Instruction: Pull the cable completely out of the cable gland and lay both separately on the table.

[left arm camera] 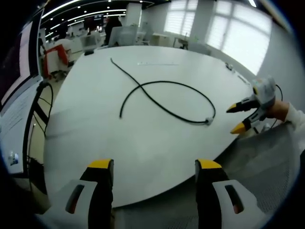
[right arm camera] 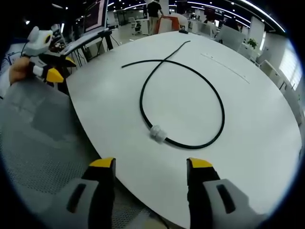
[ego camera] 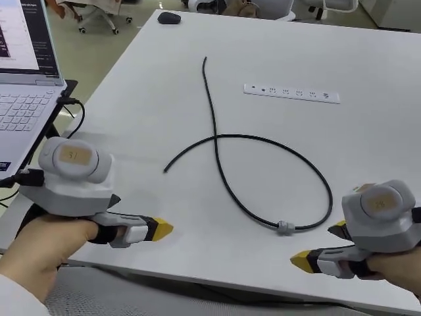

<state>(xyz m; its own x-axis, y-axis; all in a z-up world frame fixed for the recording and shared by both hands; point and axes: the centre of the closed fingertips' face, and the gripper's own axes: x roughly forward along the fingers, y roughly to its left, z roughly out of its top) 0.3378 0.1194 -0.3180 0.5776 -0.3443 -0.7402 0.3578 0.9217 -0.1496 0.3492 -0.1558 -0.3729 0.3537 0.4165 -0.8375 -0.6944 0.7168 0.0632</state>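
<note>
Grippers hover at the near edge of the table (ego camera: 151, 99) in the head view: left gripper (ego camera: 161, 228), right gripper (ego camera: 321, 245). The looped cable (ego camera: 223, 178) runs through the cable gland (ego camera: 285, 227). The left gripper view shows its jaws spread and empty. The right gripper view shows the same, with the gland just ahead.

Looped black cable (ego camera: 263, 141) through grey gland (ego camera: 285, 228)

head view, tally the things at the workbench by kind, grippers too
cable: 1
cable gland: 1
power strip: 1
mouse: 1
laptop: 1
grippers: 2, left gripper and right gripper
total: 7
</note>
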